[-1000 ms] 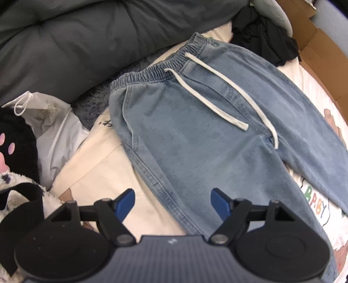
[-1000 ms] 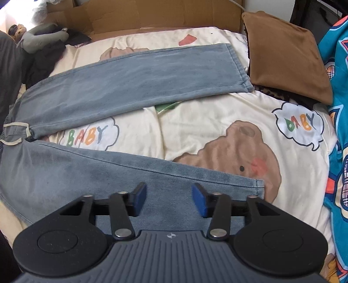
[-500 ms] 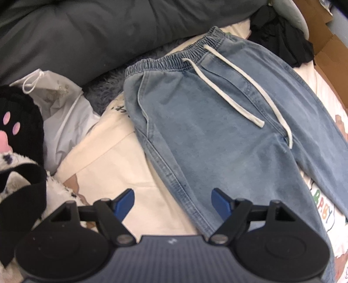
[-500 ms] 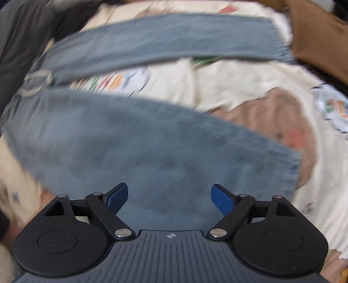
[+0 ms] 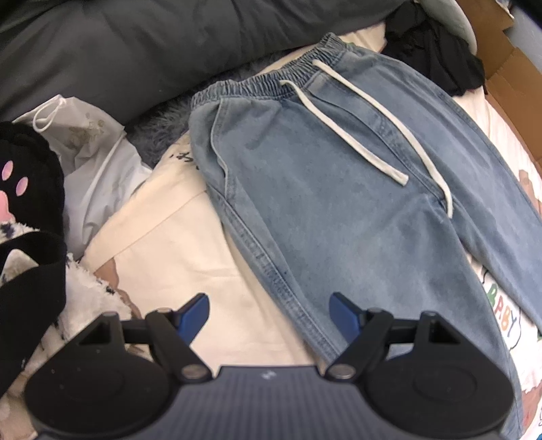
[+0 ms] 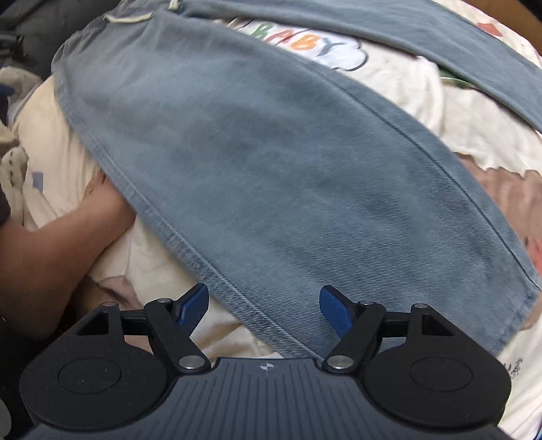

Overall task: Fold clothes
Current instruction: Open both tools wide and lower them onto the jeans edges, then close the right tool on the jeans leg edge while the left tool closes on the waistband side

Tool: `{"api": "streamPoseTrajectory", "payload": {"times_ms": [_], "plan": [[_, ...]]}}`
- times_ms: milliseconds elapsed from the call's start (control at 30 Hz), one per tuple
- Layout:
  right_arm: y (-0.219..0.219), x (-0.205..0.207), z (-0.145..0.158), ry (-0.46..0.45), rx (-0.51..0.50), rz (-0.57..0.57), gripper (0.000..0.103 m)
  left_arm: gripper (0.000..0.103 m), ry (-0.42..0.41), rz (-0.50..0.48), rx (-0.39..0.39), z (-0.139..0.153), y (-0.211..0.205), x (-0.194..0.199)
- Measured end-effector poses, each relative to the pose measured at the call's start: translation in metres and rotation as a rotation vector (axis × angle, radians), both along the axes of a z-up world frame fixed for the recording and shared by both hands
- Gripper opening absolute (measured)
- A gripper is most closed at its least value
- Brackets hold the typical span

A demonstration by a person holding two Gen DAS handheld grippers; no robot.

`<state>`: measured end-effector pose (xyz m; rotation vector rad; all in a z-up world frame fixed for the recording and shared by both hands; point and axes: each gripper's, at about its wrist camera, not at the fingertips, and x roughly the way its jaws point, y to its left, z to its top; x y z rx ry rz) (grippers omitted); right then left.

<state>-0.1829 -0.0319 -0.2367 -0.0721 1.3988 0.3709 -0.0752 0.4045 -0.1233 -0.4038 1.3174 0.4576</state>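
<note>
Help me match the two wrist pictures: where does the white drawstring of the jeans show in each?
Left wrist: drawstring runs from the waistband, upper centre, down to the right.
Right wrist: only the drawstring's ends show, at the top edge, left.
Shared landmark: the coloured BABY print between the legs.

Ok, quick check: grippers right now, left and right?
Left gripper: open, holding nothing, poised over the jeans side seam.
Right gripper: open, holding nothing, over the near jeans leg.

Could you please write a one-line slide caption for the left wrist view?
Open left gripper poised over the side seam of light-blue denim drawstring trousers spread flat on a cream cartoon-print bedsheet.
</note>
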Motion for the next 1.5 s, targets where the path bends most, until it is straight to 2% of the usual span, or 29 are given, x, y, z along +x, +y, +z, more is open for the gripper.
{"api": "streamPoseTrajectory", "payload": {"times_ms": [300,400,467,633,733,800,867,967,1100,1233,1300,1500], "plan": [[0.024,0.0,-0.022,0.012,-0.116,0.115,0.08,0.08,0.017,-0.03,0.004,-0.003,-0.004,0.0],[0.028,-0.003,-0.025,-0.01,-0.18,0.153,0.079,0.08,0.02,-0.024,0.004,-0.004,-0.002,-0.002],[0.028,-0.003,-0.024,-0.021,-0.203,0.158,0.072,0.08,0.022,-0.019,0.003,-0.004,-0.001,-0.003],[0.015,-0.002,-0.009,-0.021,-0.157,0.107,0.046,0.08,0.004,0.022,-0.02,-0.01,0.004,-0.005],[0.009,-0.002,-0.002,-0.039,-0.142,0.08,0.043,0.073,-0.018,0.062,-0.017,-0.013,0.007,-0.009],[0.007,-0.003,0.0,-0.049,-0.134,0.068,0.04,0.072,-0.037,0.091,-0.013,-0.014,0.01,-0.012],[0.007,-0.005,-0.001,-0.051,-0.135,0.075,0.04,0.065,-0.056,0.121,-0.041,-0.016,0.014,-0.016],[0.012,-0.006,-0.009,-0.055,-0.152,0.1,0.041,0.06,-0.06,0.148,-0.079,-0.018,0.02,-0.02],[0.011,-0.003,-0.014,-0.054,-0.145,0.087,0.04,0.059,-0.073,0.183,-0.1,-0.018,0.027,-0.024],[0.005,0.001,0.001,-0.082,-0.124,0.073,0.016,0.055,-0.074,0.19,-0.137,-0.028,0.029,-0.019],[0.002,0.002,0.007,-0.093,-0.116,0.064,0.012,0.055,-0.075,0.19,-0.144,-0.034,0.027,-0.016],[0.003,-0.001,0.006,-0.08,-0.111,0.039,0.011,0.051,-0.065,0.203,-0.164,-0.056,0.023,-0.005]]}}
